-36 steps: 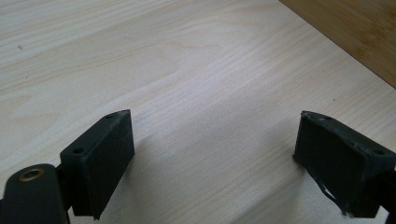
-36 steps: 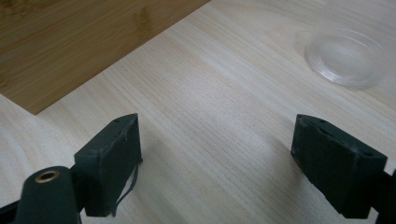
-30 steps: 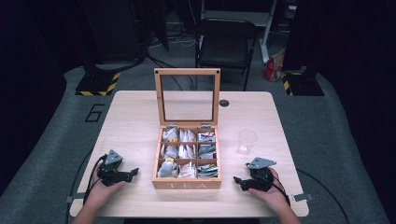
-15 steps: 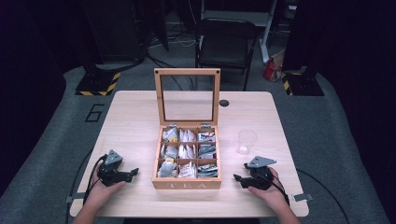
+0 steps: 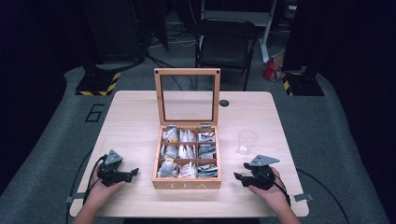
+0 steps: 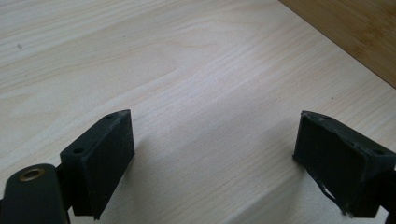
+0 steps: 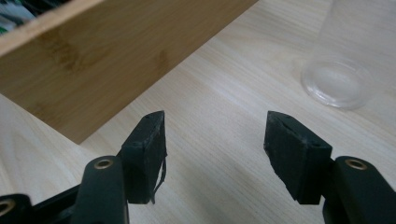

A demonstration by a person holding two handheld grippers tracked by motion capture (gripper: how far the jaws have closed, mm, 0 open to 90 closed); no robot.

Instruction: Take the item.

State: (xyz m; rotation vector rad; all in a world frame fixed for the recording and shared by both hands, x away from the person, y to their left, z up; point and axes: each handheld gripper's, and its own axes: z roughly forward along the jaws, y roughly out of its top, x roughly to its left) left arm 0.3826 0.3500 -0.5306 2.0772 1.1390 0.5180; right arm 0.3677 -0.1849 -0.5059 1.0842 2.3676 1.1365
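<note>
The wooden tea box (image 5: 187, 184) carries the word "TEA" in pale capital letters across the middle of its front wall, the side facing the person. On the grey floor to the left of the table's far left corner, well apart from the tea box, a large dark numeral "6" (image 5: 95, 112) is marked. The printing on the tea bag packets inside the box is too small to read.

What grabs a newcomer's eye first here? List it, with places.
The open wooden tea box at the table's middle, glass lid upright, its compartments packed with tea bags. A clear plastic cup stands to its right. The left gripper and right gripper rest either side, both open and empty.
</note>
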